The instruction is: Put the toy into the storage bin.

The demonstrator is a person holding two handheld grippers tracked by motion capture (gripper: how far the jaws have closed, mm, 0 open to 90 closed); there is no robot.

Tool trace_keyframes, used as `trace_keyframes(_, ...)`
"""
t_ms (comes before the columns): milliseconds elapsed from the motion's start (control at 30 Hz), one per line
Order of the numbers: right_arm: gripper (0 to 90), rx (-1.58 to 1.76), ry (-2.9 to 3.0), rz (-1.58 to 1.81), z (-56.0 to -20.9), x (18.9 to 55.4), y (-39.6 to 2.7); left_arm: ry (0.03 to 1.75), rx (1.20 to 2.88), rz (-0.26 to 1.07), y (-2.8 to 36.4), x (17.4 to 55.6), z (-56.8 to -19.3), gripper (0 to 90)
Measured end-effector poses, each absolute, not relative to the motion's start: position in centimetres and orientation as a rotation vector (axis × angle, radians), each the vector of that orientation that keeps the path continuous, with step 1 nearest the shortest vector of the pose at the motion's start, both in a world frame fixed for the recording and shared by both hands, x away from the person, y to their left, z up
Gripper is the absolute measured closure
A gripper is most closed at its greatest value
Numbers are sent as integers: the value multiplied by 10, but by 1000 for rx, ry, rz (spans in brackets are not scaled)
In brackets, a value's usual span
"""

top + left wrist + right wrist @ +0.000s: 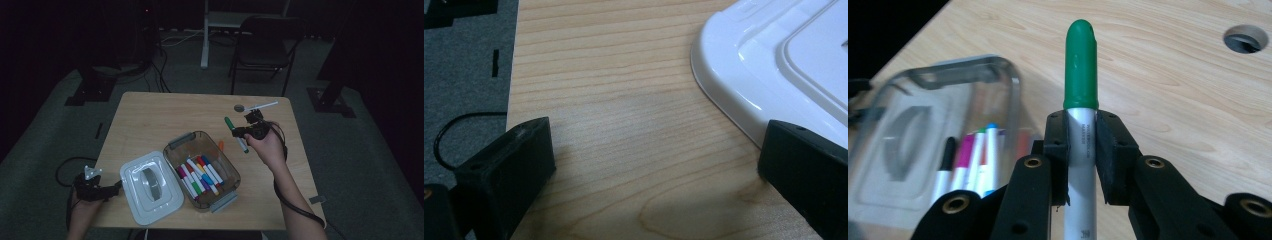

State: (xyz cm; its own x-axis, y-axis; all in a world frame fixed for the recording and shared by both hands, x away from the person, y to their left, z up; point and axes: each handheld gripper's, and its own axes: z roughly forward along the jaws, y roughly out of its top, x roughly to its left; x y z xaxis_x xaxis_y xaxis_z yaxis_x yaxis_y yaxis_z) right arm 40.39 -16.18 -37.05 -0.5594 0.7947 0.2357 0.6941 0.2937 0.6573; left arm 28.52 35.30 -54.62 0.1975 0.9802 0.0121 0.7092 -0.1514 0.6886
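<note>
My right gripper (1081, 145) is shut on a green-capped marker (1081, 75), held above the table with the cap pointing away from the jaws. From above, that gripper (241, 131) and marker (231, 125) hang over the table right of the clear bin (172, 159), which holds several coloured markers (200, 175). An orange marker (220, 145) lies on the wood beside the bin. My left gripper (654, 165) stands open and empty at the table's front left corner, next to the white lid (774, 65). The lid (150, 187) lies flat, left of the bin.
A round cable hole (239, 107) and a white marker (265, 105) sit near the table's far right edge. A folding chair (262, 45) and a stand's legs are on the floor beyond the table. Cables trail on the floor at left.
</note>
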Motion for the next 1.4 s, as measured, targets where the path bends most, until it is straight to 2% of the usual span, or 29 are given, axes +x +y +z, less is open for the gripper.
trace_keyframes(167,771,1349,2437,1185,-359,387,-150,1571,1925,641,353,285,-546,22)
trace_keyframes(667,771,1224,2547,1287,-352,356,-107,1571,1927,639,353,285,-546,22)
trace_keyframes(1400,771,1171,2837,1029,-418,339,-17,1571,1926,640,353,285,-546,22)
